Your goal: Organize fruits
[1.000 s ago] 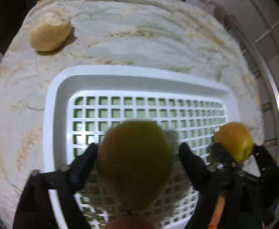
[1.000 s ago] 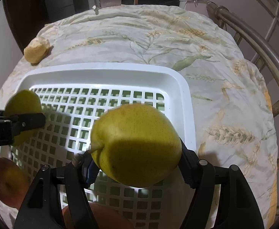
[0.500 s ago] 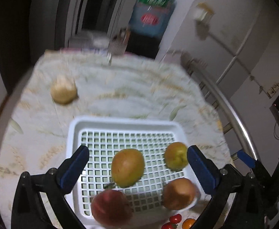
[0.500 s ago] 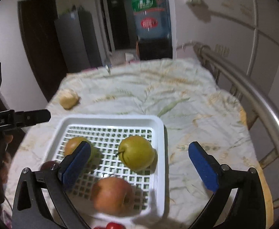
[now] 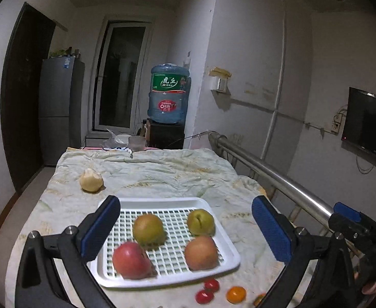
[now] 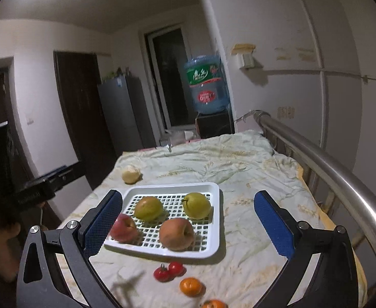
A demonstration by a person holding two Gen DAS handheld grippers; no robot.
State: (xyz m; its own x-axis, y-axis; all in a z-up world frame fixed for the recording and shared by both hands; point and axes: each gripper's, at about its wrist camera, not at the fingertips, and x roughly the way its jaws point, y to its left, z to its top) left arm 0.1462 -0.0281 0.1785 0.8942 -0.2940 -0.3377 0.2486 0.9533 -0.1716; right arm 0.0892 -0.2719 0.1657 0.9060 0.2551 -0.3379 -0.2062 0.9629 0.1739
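A white slotted tray (image 5: 229, 264) (image 6: 217, 200) sits on the bed. In it lie two green pears (image 5: 148, 228) (image 5: 200, 222) at the back, a red apple (image 5: 130, 260) front left and an orange-red apple (image 5: 200, 252) front right. The same fruits show in the right wrist view: pears (image 6: 148, 208) (image 6: 197, 205), apples (image 6: 123, 228) (image 6: 176, 233). My left gripper (image 5: 185, 228) is open and empty, raised well back from the tray. My right gripper (image 6: 188, 223) is open and empty, also raised and back.
Two cherry tomatoes (image 6: 168, 270) and two small oranges (image 6: 191, 286) lie on the sheet in front of the tray. A pale yellow fruit (image 5: 91, 181) lies far left on the bed. A steel bed rail (image 6: 329, 164) runs along the right. A water jug (image 5: 168, 93) stands behind.
Both grippers opened and let their pears go into the tray, then pulled up and back, so the whole bed and room came into view.
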